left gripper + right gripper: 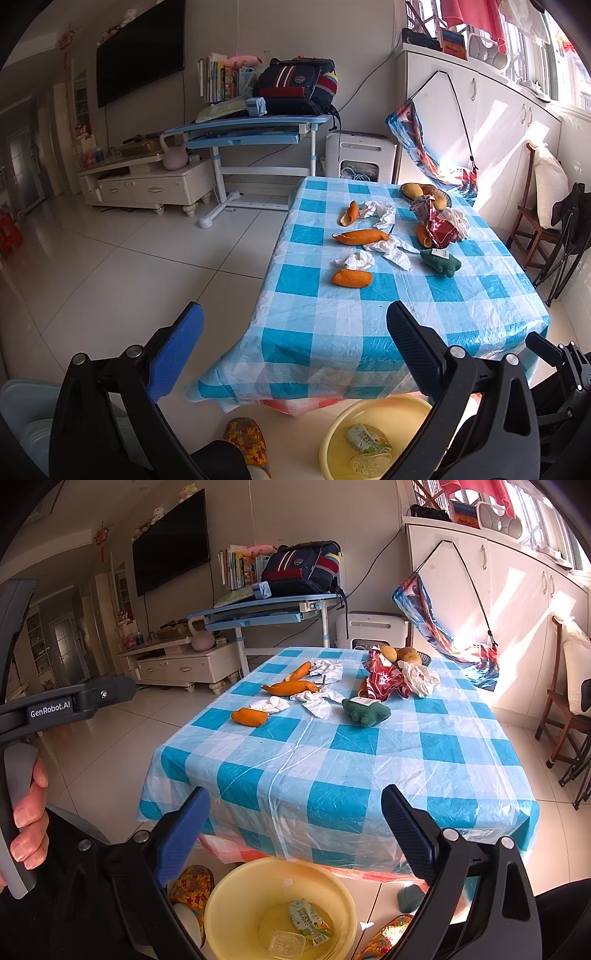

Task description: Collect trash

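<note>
- The left tongs (295,325) are released, fingers spread wide with nothing between them, held above the floor at the near edge of the desk (369,332).
- The right tongs (295,805) are likewise released and empty, held over the near edge of the desk.
- A hand (29,827) grips the handle of the other tool at the left edge of the right wrist view.
- On the floor below the tongs stands a yellow basin (236,893); inside it lie a flattened green carton (308,921) and a clear plastic cup (286,943).
- Patterned slippers (190,884) sit on the white tiled floor (110,258) beside the basin.
- The desk carries a blue-and-white checked cloth covered with clear plastic; its near half is bare.
- Toward the middle lie the trash: orange peels (351,278), crumpled white tissues (354,260) and, to the right, a green plush toy (441,261) with a tag.
- Farther back lies a red wrapper (437,225) with a white plastic bag (458,221), just before a dish of fruit (424,192).
- Beyond the desk stand a blue study table (251,129) with a backpack (295,86) and books (218,79), a white appliance (358,155) and a low cabinet (147,181).
- A television (140,51) hangs on the far wall; white cupboards (480,122) run under the sunny window at right, with a wooden chair (532,221) nearby.
</note>
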`<state>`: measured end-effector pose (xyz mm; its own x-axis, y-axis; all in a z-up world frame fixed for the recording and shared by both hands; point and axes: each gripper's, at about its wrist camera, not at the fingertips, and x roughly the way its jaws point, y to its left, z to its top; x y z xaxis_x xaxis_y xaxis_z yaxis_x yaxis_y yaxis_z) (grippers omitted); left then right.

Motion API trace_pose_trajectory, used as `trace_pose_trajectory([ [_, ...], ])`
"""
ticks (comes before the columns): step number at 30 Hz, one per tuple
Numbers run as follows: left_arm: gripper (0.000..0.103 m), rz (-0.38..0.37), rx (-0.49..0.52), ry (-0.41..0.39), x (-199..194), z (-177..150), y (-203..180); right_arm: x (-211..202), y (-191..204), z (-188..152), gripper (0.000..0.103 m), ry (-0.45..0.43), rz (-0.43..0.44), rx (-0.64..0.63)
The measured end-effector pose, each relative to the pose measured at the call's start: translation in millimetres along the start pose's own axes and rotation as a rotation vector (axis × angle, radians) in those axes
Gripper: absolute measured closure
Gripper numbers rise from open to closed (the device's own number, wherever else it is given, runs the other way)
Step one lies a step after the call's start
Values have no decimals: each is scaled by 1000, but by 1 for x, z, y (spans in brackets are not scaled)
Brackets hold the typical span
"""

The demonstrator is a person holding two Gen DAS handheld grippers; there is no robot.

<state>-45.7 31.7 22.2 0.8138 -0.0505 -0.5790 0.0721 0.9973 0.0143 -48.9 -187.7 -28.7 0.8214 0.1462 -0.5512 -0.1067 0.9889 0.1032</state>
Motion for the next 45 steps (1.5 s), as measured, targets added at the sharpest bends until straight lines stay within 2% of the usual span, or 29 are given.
trace_pose_trajectory([
  [45,7,-9,20,11,1,-8,-9,-1,2,-1,13,-4,2,-2],
])
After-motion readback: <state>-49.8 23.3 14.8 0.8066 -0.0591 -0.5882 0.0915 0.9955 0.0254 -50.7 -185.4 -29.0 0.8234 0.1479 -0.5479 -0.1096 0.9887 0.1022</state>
